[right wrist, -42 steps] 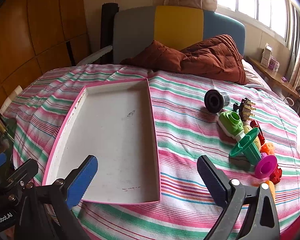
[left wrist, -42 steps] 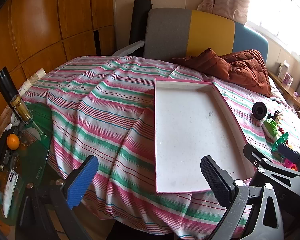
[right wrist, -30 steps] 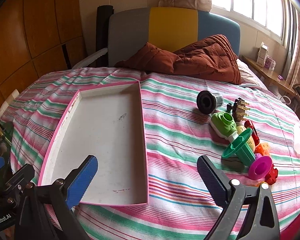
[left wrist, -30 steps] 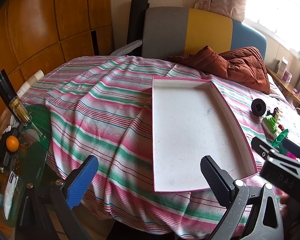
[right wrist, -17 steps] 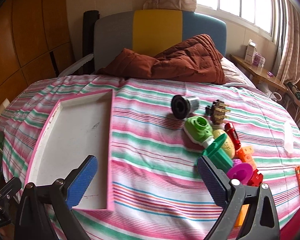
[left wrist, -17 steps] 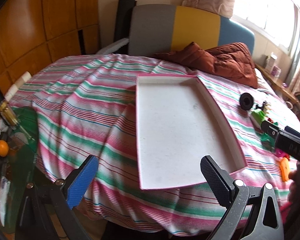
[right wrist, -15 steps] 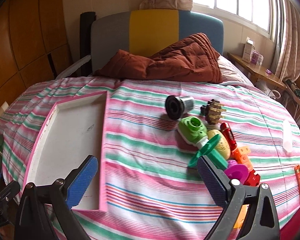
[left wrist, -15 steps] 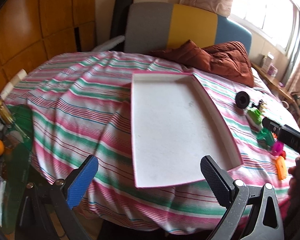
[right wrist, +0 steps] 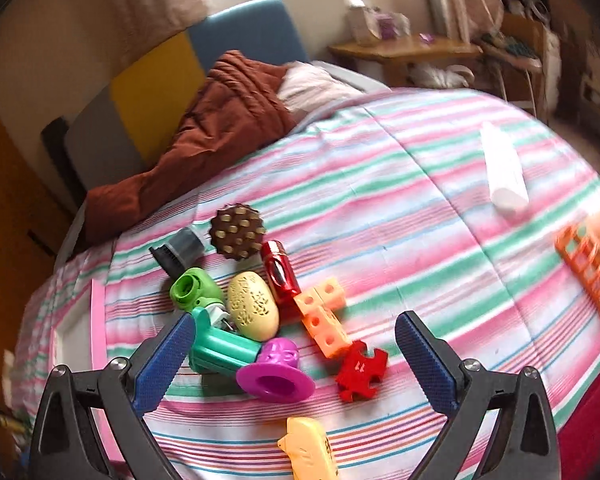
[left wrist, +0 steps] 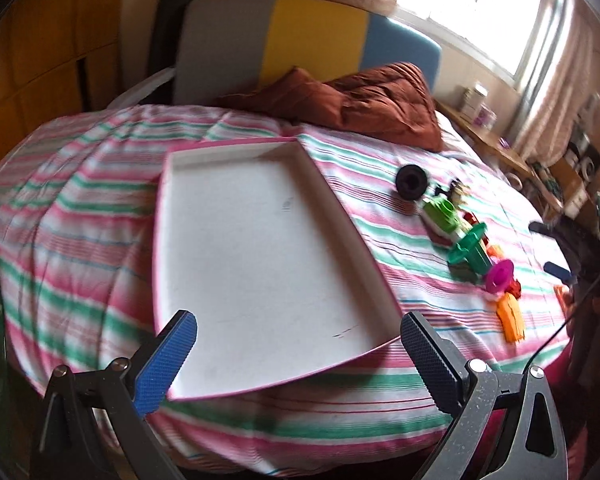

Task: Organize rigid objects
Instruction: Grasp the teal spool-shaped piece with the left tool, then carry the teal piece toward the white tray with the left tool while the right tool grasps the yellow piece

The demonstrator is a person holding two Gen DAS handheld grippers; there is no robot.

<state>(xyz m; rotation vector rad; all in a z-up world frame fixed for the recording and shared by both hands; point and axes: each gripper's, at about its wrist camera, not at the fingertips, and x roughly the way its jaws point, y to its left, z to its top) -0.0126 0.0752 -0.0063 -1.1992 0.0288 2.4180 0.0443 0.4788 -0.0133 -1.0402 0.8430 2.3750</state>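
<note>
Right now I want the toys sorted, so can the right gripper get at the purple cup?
Probably yes: the right gripper is open and empty, the purple cup lies just ahead between its fingers, uncovered, though it touches the teal piece.

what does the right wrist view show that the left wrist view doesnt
Only the right wrist view shows the cream perforated egg, the red puzzle piece, the brown studded disc and the white tube, with the open right claw over the toy pile. Only the left wrist view shows the whole empty white tray, with the open left claw at its near edge. Both show the striped bedspread, the brown quilt, the green toy and the magenta cup.
</note>
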